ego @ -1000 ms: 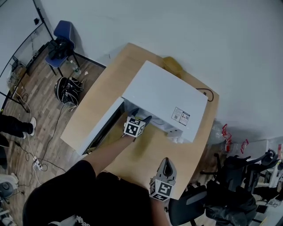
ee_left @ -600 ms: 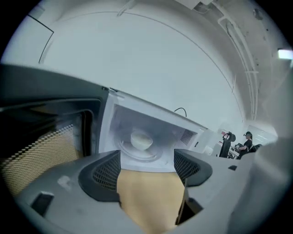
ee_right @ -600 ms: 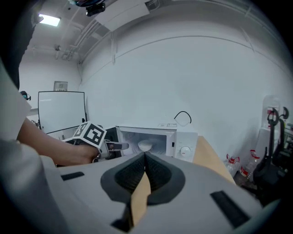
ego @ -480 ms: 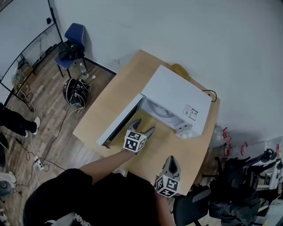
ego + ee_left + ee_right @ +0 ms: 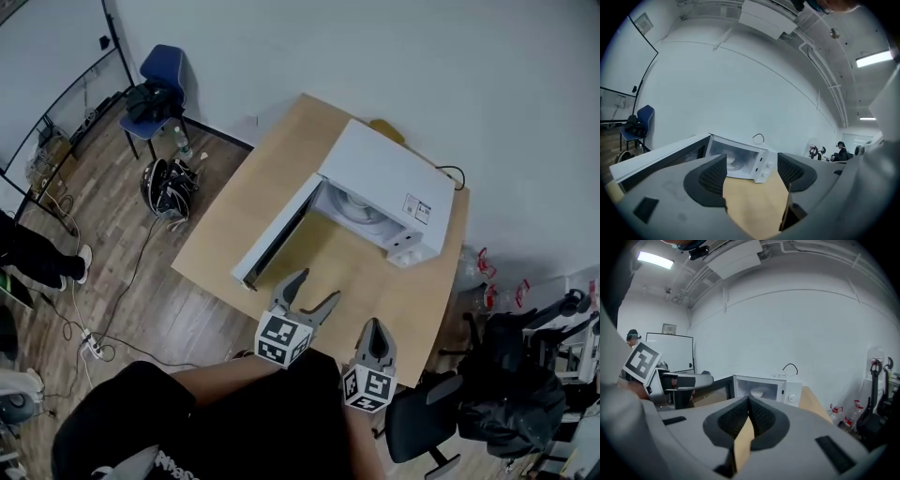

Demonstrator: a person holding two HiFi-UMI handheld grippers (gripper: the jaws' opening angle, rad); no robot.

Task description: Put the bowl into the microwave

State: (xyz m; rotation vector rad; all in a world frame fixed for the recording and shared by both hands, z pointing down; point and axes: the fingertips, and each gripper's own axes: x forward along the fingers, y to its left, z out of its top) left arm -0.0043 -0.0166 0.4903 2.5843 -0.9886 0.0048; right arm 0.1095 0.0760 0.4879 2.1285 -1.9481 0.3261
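The white microwave (image 5: 386,184) stands at the table's far right with its door (image 5: 275,236) swung wide open to the left. A white bowl (image 5: 353,210) sits inside the cavity, and it shows there too as the bowl (image 5: 756,393) in the right gripper view. My left gripper (image 5: 316,289) hovers over the near table edge, open and empty, well back from the microwave (image 5: 739,161). Just right of it, my right gripper (image 5: 375,324) is shut with nothing between its jaws. Both grippers point at the open cavity.
The wooden table (image 5: 234,225) has bare top left of the door. A black cable (image 5: 451,176) runs behind the microwave. A blue chair (image 5: 157,82) and a dark bag (image 5: 169,186) are on the floor at left, and a black office chair (image 5: 427,424) at right.
My left gripper has drawn back out of the microwave mouth to the near table edge, open. The bowl stays inside. My right gripper has also moved back a little.
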